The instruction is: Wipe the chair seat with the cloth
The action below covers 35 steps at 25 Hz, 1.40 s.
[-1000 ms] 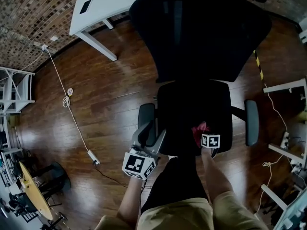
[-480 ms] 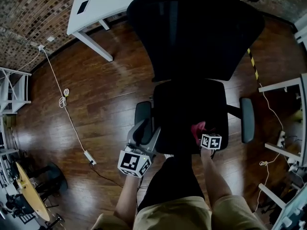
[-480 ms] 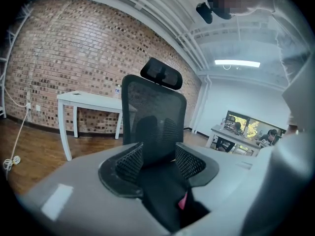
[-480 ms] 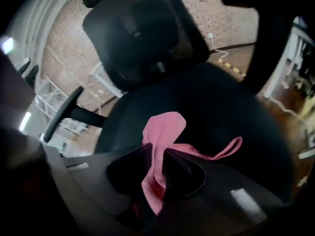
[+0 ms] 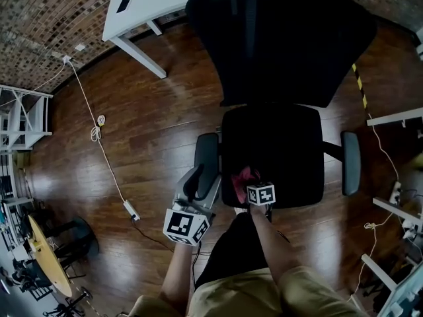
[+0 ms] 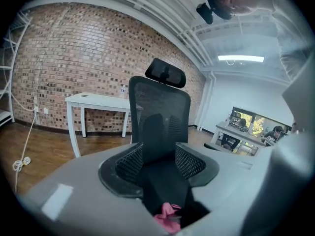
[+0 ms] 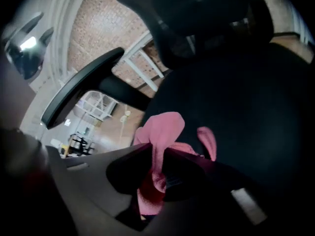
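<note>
A black office chair stands in front of me, its seat [image 5: 277, 150] below the tall mesh back [image 5: 284, 38]. A pink cloth [image 5: 242, 179] lies bunched on the seat's front left corner. My right gripper [image 5: 254, 185] is shut on it; in the right gripper view the cloth [image 7: 165, 127] is pinched between the jaws and spills onto the dark seat [image 7: 256, 112]. My left gripper [image 5: 200, 179] hovers over the chair's left armrest [image 5: 206, 152], jaws open with nothing held. In the left gripper view the chair back [image 6: 160, 107] shows between the open jaws, with the cloth [image 6: 167, 219] low down.
A white table [image 5: 142, 2] stands behind the chair at the left. A white cable [image 5: 99, 137] with a plug block [image 5: 131, 210] runs over the wooden floor. A white rack [image 5: 23, 114] is at the far left. The right armrest [image 5: 350, 164] sticks out. My legs [image 5: 244, 276] are close to the seat's front.
My right gripper has dragged the pink cloth leftwards along the seat's front, from the right front corner to the left front corner. The left gripper has stayed by the left armrest.
</note>
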{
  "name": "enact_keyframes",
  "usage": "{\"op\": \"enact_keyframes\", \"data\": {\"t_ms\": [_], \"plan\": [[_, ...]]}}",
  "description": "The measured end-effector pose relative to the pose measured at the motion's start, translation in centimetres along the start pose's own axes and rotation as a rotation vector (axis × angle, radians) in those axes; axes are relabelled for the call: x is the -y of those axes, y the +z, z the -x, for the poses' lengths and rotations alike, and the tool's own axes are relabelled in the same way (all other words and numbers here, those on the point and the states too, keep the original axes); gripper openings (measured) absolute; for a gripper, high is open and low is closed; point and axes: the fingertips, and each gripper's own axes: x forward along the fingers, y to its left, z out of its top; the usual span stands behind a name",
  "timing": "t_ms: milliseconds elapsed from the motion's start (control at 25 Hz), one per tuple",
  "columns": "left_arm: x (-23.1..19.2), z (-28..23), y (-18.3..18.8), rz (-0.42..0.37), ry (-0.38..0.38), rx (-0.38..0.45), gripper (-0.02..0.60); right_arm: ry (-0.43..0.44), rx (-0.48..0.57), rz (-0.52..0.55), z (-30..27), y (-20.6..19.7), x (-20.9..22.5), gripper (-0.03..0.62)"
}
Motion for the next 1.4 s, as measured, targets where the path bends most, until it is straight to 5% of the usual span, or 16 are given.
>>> {"op": "enact_keyframes", "data": {"t_ms": [240,480,600,800,920,1000,1160,1400], "plan": [[2.0,-1.2,-0.2,-0.012,-0.046,0.009,0.192,-0.404,0.078,-0.143,16.7,-1.4,21.9,0.066],[2.2,-2.5,0.1,-0.011,-0.055,0.018,0.192,-0.513,0.053,-0.109,20.7,-1.0,25.3,0.064],[2.5,-2.9,1.0,-0.006,-0.051,0.034,0.191,-0.327,0.11,-0.162,15.6,-0.2,19.0,0.064],[2.3,-2.5,1.0,-0.013,-0.023,0.022,0.191,0.137,0.069,-0.071,3.6,0.0,-2.1,0.064],[2.0,-1.9,1.0,-0.014,-0.006,0.01,0.191,0.23,-0.011,-0.019,-0.5,-1.0,-9.1,0.064],[1.6,-1.3,0.6,-0.016,-0.002,0.005,0.192,0.222,-0.061,-0.031,-1.8,-2.1,-9.4,0.064],[1.3,-1.1,-0.6,-0.007,0.0,-0.009,0.192,0.145,-0.079,-0.034,0.6,-2.6,-3.3,0.064],[2.0,-3.1,0.1,0.031,0.007,0.019,0.192,-0.285,-0.061,-0.04,15.1,-4.1,18.2,0.064]]}}
